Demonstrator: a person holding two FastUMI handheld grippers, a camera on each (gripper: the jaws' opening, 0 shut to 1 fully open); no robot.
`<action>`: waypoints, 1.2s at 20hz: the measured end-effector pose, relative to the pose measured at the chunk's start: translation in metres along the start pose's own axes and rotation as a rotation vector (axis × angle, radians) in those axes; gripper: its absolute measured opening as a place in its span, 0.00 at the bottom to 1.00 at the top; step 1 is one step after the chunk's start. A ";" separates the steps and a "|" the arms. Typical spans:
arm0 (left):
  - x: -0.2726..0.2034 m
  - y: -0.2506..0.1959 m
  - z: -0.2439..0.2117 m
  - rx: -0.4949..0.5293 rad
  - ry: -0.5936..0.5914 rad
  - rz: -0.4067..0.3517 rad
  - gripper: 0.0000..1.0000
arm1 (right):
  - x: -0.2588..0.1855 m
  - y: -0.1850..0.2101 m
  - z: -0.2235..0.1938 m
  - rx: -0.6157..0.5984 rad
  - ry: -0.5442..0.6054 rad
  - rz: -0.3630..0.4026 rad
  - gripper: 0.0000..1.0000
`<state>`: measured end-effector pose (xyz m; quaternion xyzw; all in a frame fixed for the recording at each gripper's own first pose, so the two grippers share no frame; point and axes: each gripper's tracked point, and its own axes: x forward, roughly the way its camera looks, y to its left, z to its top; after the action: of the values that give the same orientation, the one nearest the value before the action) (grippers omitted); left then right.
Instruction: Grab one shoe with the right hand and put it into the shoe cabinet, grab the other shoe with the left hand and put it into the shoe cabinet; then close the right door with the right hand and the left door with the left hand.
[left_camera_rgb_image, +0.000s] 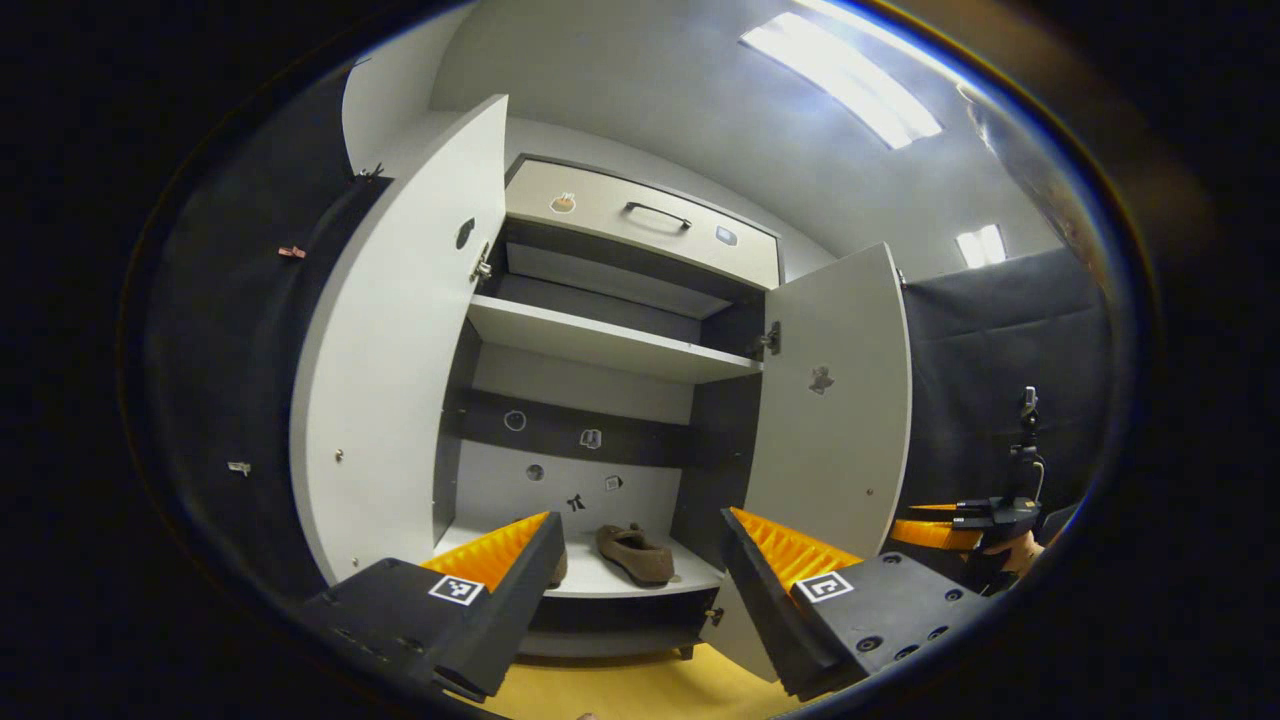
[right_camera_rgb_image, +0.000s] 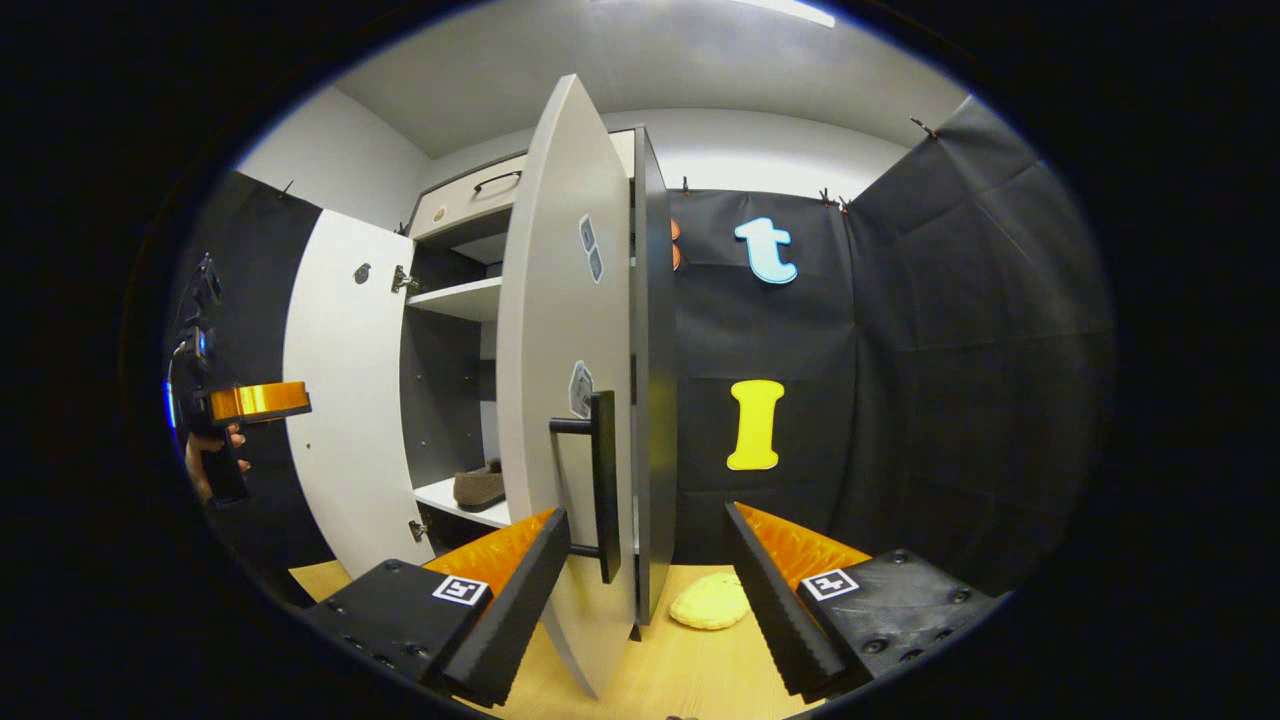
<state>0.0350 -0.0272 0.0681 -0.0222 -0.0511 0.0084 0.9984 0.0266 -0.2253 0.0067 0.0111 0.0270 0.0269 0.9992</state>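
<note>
Both shoes are seen on the bottom shelf (left_camera_rgb_image: 600, 580) of the shoe cabinet (left_camera_rgb_image: 640, 225): one shoe (left_camera_rgb_image: 636, 555) lies in plain view, the other shoe (left_camera_rgb_image: 557, 568) is half hidden behind a finger of the left tongs (left_camera_rgb_image: 634, 560). Both tongs are spread and nothing is held in either. The doors stand open, so closing is judged to be what remains.

Right door (right_camera_rgb_image: 560, 400) is met nearly edge-on by the right tongs (right_camera_rgb_image: 640, 560); its handle (right_camera_rgb_image: 603, 485) runs upright, just beside and above the near finger, slightly to the left of the gap. This door is nearer the right hand.

Left door (left_camera_rgb_image: 395, 350) stands well off to the left of the left tongs, swung wide
</note>
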 end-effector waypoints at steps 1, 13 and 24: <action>-0.005 0.008 0.006 0.037 -0.001 0.031 0.97 | 0.007 0.003 -0.003 0.006 0.005 0.020 0.98; -0.072 0.083 0.031 0.130 0.068 0.256 0.95 | 0.043 0.080 -0.018 0.019 0.025 0.154 0.98; -0.098 0.163 0.025 0.153 0.143 0.217 0.95 | 0.102 0.183 -0.053 0.013 0.062 0.118 0.98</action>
<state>-0.0673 0.1350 0.0754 0.0478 0.0238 0.1184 0.9915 0.1154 -0.0363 -0.0469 0.0184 0.0574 0.0858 0.9945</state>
